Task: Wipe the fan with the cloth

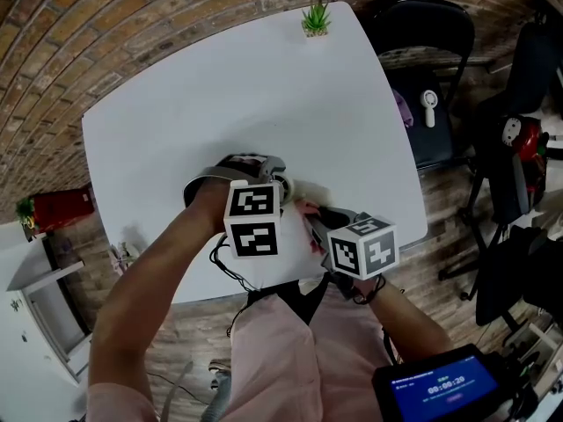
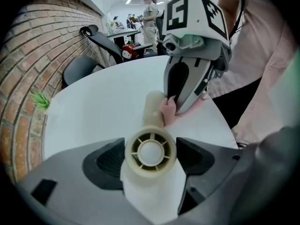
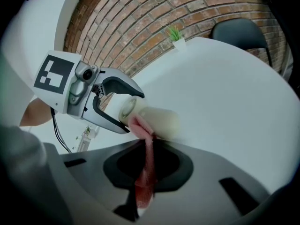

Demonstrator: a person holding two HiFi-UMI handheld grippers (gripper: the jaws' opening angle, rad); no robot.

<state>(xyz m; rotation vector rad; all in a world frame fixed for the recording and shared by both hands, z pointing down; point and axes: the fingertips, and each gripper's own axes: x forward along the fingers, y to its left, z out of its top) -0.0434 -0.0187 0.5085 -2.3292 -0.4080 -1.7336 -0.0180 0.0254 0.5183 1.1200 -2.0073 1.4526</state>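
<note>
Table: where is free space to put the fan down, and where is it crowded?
Free: the middle of the table, between the plant at the far edge and the fan. Crowded: the near edge, where the left gripper holds it and the right gripper holds the cloth against it.

At the near edge of the table [image 1: 264, 86], side by side: left gripper [image 2: 150, 154] on the left, clamped round one end of the fan [image 2: 153, 108], right gripper [image 3: 143, 191] on the right, closed on the cloth [image 3: 146, 161]. Far end of the cloth against the fan's side, between the two grippers. At the table's far edge, a potted plant [image 1: 317, 18]; beyond the far right corner, a chair [image 1: 420, 60].
</note>
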